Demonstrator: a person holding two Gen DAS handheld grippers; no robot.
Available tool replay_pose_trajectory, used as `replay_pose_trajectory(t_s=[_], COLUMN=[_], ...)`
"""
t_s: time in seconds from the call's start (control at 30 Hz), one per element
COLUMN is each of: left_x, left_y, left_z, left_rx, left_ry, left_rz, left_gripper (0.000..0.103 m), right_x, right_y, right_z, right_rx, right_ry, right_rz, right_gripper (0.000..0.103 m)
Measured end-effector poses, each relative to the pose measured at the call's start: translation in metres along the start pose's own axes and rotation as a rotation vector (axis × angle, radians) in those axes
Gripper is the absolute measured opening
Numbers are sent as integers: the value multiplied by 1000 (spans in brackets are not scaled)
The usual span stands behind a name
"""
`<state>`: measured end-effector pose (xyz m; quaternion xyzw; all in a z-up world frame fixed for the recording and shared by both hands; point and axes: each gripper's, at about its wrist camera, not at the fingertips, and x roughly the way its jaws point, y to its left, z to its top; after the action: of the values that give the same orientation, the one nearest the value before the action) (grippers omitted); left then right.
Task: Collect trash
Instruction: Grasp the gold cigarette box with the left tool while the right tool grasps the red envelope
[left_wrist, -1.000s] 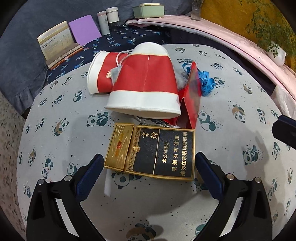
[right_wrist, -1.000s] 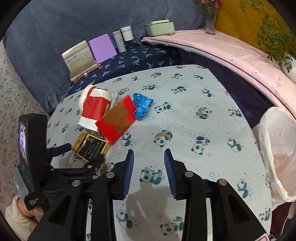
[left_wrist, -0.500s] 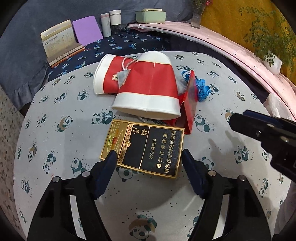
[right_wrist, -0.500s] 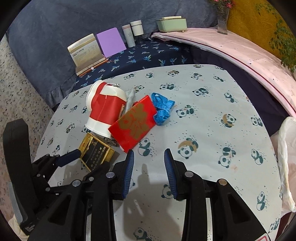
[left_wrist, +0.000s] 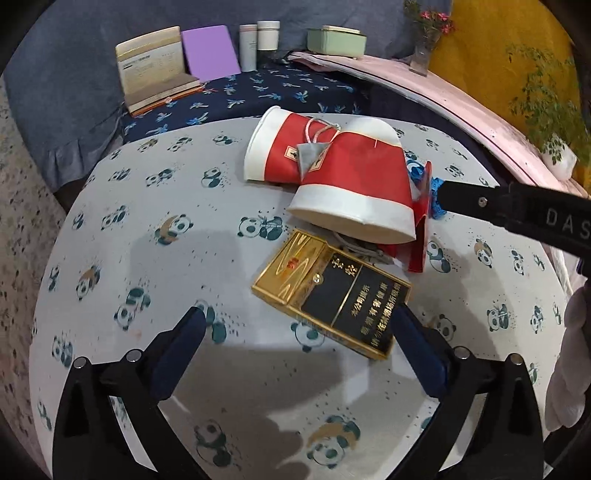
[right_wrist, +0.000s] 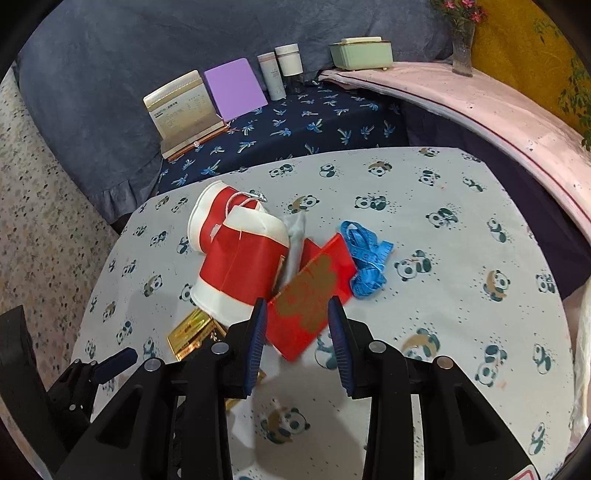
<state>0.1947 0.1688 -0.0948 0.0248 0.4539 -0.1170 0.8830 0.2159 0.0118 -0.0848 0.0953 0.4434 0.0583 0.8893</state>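
Note:
A gold and black cigarette box (left_wrist: 332, 291) lies on the panda-print table (left_wrist: 147, 258). My left gripper (left_wrist: 299, 332) is open, just short of the box, its right finger beside the box's near corner. Two red and white paper cups (left_wrist: 354, 192) lie tipped behind it, with a red envelope (right_wrist: 314, 295) and blue tape measure (right_wrist: 365, 258) beside them. My right gripper (right_wrist: 295, 321) is open, its fingers either side of the envelope's near end, apart from it. The box shows partly in the right wrist view (right_wrist: 192, 332).
A card box (right_wrist: 181, 110), purple book (right_wrist: 234, 88), two white jars (right_wrist: 280, 70) and a green case (right_wrist: 362, 53) stand on the dark blue cloth behind. A white bag edge (right_wrist: 581, 350) hangs at the table's right.
My left gripper has shifted left and back, so the box now sits toward its right finger. My right gripper has moved forward to the red envelope.

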Motion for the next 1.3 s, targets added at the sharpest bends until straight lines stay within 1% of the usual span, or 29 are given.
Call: replay_pose_trajectory(t_s=[0.07,0.17,0.23,0.33,0.43,0.57,0.6,0.63,0.67,0.7,0.8,0.83,0.9,1.0,1.07,1.2,1.3], left_x=[8,18,24,24,20,15,13,11,10,7,2,0,-3,-12,-14,-15,-12], left_y=[-1,1,1,0,-10,-32,-37,-41,-44,-45,-48,-48,-44,-26,-13,13,19], left_z=[4,6,6,5,-1,-14,-17,-19,-21,-22,-26,-28,-29,-32,-31,-27,-15], left_rx=[44,75,76,50,55,92,102,103,96,81,52,40,15,-71,-136,-281,-359], left_ry=[4,20,40,50,48,43,40,40,40,44,49,53,48,20,19,14,22], left_rz=[-20,-59,-71,-119,-159,-174,-170,-170,-178,-197,-236,-248,-228,-135,-98,-69,-51], left_gripper=[96,96,96,96,96,96,96,96,96,96,96,96,96,96,96,96,96], right_x=[7,16,20,19,12,3,2,1,0,-2,-8,-10,-18,-29,-33,-24,-17], right_y=[0,0,-2,-4,-9,-22,-26,-31,-37,-42,-52,-54,-58,-59,-52,-32,-25], right_z=[3,5,3,-1,-8,-20,-23,-27,-31,-35,-45,-47,-51,-52,-51,-55,-60], right_rx=[13,19,23,24,27,33,42,51,59,69,92,94,98,103,84,19,10], right_ry=[17,43,52,53,45,50,54,65,72,80,87,82,65,46,48,80,97], right_rz=[11,9,9,5,-5,-36,-38,-36,-35,-39,-34,-37,-48,-29,0,37,46], right_gripper=[34,34,34,34,34,30,26,19,15,8,1,1,1,1,1,5,5])
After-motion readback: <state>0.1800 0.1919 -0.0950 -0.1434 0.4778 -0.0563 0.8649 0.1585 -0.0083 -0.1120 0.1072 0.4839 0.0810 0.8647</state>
